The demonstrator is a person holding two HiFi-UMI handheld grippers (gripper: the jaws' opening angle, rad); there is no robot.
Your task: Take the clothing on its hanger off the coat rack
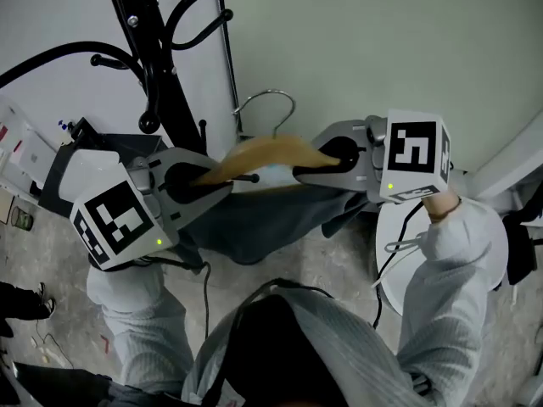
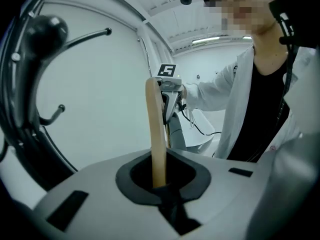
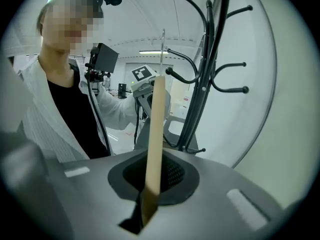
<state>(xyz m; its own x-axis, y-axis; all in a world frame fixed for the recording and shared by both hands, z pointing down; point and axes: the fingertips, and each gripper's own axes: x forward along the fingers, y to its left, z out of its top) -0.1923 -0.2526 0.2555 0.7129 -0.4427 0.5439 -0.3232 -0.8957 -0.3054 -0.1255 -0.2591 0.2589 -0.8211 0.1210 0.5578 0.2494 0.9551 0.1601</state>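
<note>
A wooden hanger [image 1: 265,153] with a dark garment [image 1: 254,223] draped under it is held level in the air just beside the black coat rack [image 1: 161,75]. Its metal hook [image 1: 270,108] stands up against the pale wall [image 1: 382,41]. In the head view the hook is looped over none of the rack's arms.

The left hand-held gripper [image 1: 204,179] is clamped on one end of the wood and the right hand-held gripper [image 1: 318,166] on the other. The two face each other across the hanger.

Only the head view takes in the garment, which sags between the grippers above a mottled floor [image 1: 339,253].

The left gripper view looks along the hanger's edge [image 2: 157,134], pinched in narrow jaws. Beyond it are the other gripper's marker cube [image 2: 167,70] and the person [image 2: 260,84] in a white ribbed top, with the rack's curved arms [image 2: 45,34] at the frame's left.

The right gripper view shows the wood [image 3: 155,134] nipped at its tip between jaws almost together. The rack's pole and arms [image 3: 212,59] rise to the right of it.
</note>
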